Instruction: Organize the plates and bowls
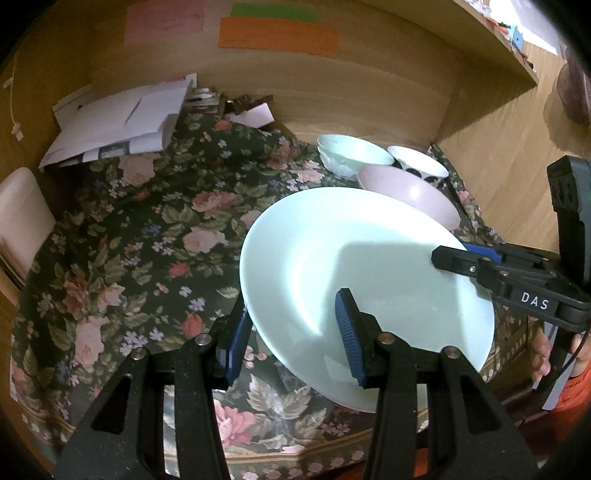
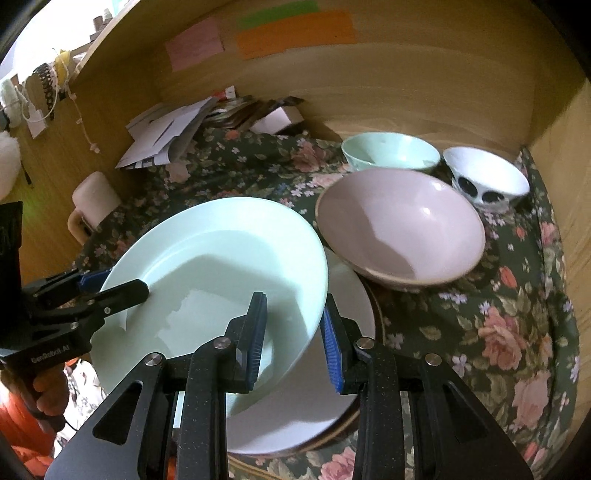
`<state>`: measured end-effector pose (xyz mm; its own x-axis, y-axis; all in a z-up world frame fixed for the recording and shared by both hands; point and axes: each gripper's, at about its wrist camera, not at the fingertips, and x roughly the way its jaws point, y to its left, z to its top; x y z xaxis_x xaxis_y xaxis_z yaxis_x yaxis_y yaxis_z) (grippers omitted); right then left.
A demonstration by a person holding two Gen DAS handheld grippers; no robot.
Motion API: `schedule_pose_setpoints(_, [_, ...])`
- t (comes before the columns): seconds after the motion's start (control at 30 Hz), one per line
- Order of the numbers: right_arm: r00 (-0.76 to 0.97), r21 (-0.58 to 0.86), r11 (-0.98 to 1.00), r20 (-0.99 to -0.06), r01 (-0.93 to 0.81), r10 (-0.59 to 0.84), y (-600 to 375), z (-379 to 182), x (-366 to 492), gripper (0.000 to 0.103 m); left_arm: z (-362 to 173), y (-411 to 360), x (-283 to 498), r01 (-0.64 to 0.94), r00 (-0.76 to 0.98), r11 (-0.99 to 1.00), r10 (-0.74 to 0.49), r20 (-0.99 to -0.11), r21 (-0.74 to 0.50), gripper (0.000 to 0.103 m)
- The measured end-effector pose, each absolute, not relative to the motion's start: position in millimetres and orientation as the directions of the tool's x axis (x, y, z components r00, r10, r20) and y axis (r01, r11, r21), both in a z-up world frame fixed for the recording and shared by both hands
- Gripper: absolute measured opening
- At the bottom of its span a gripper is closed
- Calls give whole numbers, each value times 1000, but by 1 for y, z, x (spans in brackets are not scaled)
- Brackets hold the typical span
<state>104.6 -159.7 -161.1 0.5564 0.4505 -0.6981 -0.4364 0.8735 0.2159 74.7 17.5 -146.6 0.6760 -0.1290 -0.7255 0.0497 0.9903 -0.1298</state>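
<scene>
A pale green plate is held tilted above the floral cloth. My left gripper stands open with its jaws astride the plate's near-left rim, and it shows at the left of the right wrist view. My right gripper also straddles the plate's right rim, jaws open; it shows at the right of the left wrist view. Under the green plate lies a white plate on a brown-rimmed one. A pink bowl, a mint bowl and a white bowl with black spots stand behind.
A floral cloth covers the desk inside a wooden alcove. Loose papers pile at the back left. A cream box sits at the left edge. Coloured notes stick on the back wall.
</scene>
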Motion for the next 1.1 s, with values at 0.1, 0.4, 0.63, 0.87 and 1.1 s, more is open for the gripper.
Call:
schedule_pose_setpoints(0.1, [547, 228, 874, -705, -429, 452, -164, -168, 104, 27, -153, 13, 76, 50, 663, 990, -131, -737, -131, 45])
schedule_pose_setpoints(0.4, [516, 263, 876, -725, -404, 456, -170, -188, 104, 27, -175, 8, 81, 42, 620, 989, -136, -773, -140, 45])
schedule_pose_setpoints(0.63, [509, 270, 877, -730, -398, 456, -169, -193, 105, 27, -180, 7, 85, 36, 614, 992, -121, -780, -125, 45])
schedule_pose_setpoints(0.87, [502, 278, 876, -733, -393, 458, -173, -196, 106, 27, -186, 7, 89, 37, 601, 991, -126, -789, -131, 45])
schedule_pose_setpoints(1.1, [511, 270, 881, -733, -388, 449, -173, -194, 101, 27, -186, 2, 87, 57, 607, 994, -106, -788, -89, 45])
